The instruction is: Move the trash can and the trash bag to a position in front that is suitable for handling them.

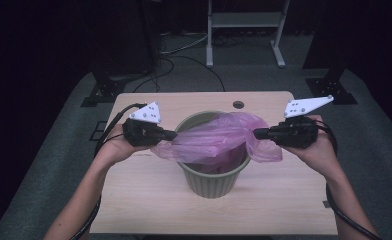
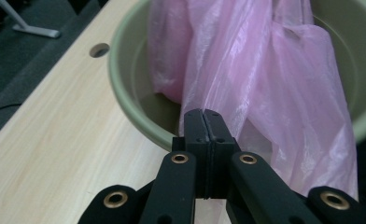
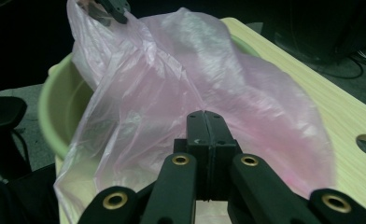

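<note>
**One bag, one bin, two grippers clamped**

My left gripper (image 1: 171,135) and my right gripper (image 1: 256,133) each have their jaws pressed together on an edge of the single pink plastic bag (image 1: 219,137). The bag stretches between them, sagging into the one green bin (image 1: 211,182) just below and between my grippers. The bin stands on the wooden surface (image 1: 134,200).

High view: above the near edge, looking forward and down over the whole bench (image 1: 149,200). Each gripper view: close along its own fingers, facing inward from left or right. All share bin (image 1: 211,182) and pink bag (image 1: 219,137).
</note>
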Demonstrator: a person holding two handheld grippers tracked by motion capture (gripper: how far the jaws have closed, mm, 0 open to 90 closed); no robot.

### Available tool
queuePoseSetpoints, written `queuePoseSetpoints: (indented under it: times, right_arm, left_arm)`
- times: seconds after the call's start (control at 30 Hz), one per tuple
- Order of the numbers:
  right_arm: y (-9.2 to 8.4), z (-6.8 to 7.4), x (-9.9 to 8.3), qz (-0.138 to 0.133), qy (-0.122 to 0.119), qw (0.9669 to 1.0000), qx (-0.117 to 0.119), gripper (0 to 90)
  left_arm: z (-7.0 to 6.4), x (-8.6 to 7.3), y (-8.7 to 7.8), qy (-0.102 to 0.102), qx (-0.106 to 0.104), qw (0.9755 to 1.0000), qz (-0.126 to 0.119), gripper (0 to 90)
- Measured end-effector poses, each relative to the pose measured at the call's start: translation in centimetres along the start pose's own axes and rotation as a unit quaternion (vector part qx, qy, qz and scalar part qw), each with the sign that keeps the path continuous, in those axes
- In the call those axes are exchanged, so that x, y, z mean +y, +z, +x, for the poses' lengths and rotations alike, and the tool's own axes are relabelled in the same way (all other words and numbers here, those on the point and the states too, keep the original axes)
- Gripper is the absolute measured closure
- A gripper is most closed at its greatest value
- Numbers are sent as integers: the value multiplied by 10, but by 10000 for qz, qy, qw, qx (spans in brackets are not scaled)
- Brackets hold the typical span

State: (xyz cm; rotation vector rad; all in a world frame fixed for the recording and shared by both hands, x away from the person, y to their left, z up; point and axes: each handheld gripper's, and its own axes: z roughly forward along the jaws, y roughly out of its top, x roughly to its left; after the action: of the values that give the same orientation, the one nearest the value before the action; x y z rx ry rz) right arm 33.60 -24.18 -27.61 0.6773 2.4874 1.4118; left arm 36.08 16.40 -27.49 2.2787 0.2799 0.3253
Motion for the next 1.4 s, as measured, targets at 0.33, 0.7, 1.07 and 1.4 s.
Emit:
queuePoseSetpoints:
  times: [0.33, 0.7, 1.07, 1.4]
  right_arm:
    - [28, -35, 0, 197, 602, 9969, -457, 900]
    - [54, -58, -8, 232, 1084, 9928, -454, 900]
    - [51, -58, -14, 214, 1118, 9924, -477, 840]
    - [0, -51, -19, -241, 1030, 9935, -415, 688]
  left_arm:
    - [29, 4, 21, -179, 447, 9988, 120, 900]
    - [52, -9, 45, -588, 563, 9967, 48, 900]
    - [58, -18, 38, -949, 383, 9944, -247, 738]
    - [58, -24, -8, -1119, 238, 9916, -610, 479]
